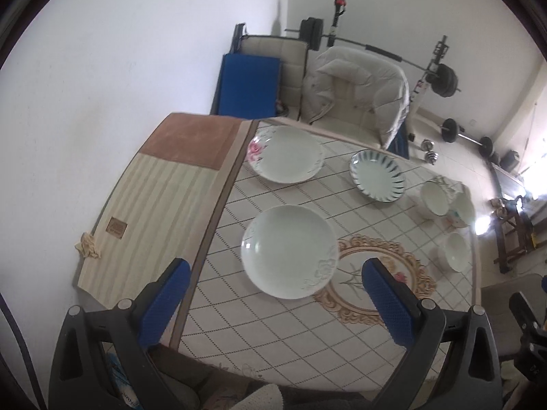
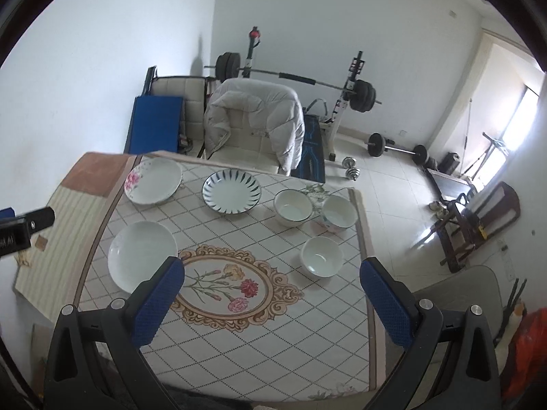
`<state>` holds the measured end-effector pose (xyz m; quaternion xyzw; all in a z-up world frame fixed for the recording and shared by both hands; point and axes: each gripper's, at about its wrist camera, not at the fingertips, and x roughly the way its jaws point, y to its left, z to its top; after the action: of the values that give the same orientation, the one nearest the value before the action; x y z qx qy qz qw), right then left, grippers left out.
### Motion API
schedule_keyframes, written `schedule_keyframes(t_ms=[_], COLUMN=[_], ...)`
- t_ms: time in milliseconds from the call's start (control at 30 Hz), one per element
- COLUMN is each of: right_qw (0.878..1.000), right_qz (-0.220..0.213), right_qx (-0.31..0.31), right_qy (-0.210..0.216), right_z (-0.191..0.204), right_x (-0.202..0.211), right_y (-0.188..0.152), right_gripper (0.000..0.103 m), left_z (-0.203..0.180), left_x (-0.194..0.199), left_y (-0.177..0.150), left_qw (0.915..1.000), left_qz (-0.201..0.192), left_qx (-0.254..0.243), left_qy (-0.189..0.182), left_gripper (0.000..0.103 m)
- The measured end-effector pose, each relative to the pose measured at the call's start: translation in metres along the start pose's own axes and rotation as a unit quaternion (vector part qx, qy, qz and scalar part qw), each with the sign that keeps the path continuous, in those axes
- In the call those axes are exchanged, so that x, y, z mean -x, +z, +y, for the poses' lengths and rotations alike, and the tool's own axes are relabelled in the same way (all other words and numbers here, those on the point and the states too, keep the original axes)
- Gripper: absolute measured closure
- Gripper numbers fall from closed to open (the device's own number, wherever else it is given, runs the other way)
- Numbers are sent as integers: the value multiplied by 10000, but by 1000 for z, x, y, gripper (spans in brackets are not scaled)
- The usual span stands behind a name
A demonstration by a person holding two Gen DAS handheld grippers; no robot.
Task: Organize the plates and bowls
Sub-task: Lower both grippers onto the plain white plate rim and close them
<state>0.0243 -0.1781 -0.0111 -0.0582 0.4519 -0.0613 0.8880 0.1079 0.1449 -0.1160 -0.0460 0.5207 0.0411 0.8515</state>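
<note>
Three plates and three bowls lie apart on the table [image 2: 259, 348]. Nearest left is a plain white plate [image 1: 290, 251] [image 2: 143, 256]. Behind it sits a pink-flowered plate [image 1: 285, 154] [image 2: 153, 180], then a blue-striped plate [image 1: 377, 175] [image 2: 231, 190]. A dark-rimmed bowl [image 2: 293, 207] [image 1: 434, 199], a flowered bowl [image 2: 338, 212] [image 1: 464, 209] and a plain white bowl [image 2: 321, 256] [image 1: 457, 251] stand at the right. My left gripper [image 1: 277, 270] hovers open above the white plate. My right gripper [image 2: 271, 270] hangs open over the table's floral medallion, holding nothing.
A chair draped with a white jacket [image 2: 256, 119] stands at the table's far edge. A striped mat [image 1: 160, 191] lies over the table's left side against the wall. A barbell rack [image 2: 348, 92] and dumbbells [image 2: 396, 148] occupy the floor behind. A dark wooden stool [image 2: 478, 215] stands to the right.
</note>
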Motion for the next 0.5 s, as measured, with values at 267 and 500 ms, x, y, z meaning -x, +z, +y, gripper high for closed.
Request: schedule_keyframes(t_ms=[267, 500], right_qw=[9681, 9320], right_qz=[1809, 2949], right_qx=[-116, -132], right_qy=[1728, 2104], right_z=[91, 177], right_x=[-222, -382], right_y=[-1, -20], right_gripper=[1, 12], left_z=[64, 74], left_x=[-183, -302], left_y=[8, 2], left_qw=[9888, 9672], left_qz=[1256, 2184], left_qx=[517, 576], left_qy=[-611, -1160], left_gripper=[13, 55])
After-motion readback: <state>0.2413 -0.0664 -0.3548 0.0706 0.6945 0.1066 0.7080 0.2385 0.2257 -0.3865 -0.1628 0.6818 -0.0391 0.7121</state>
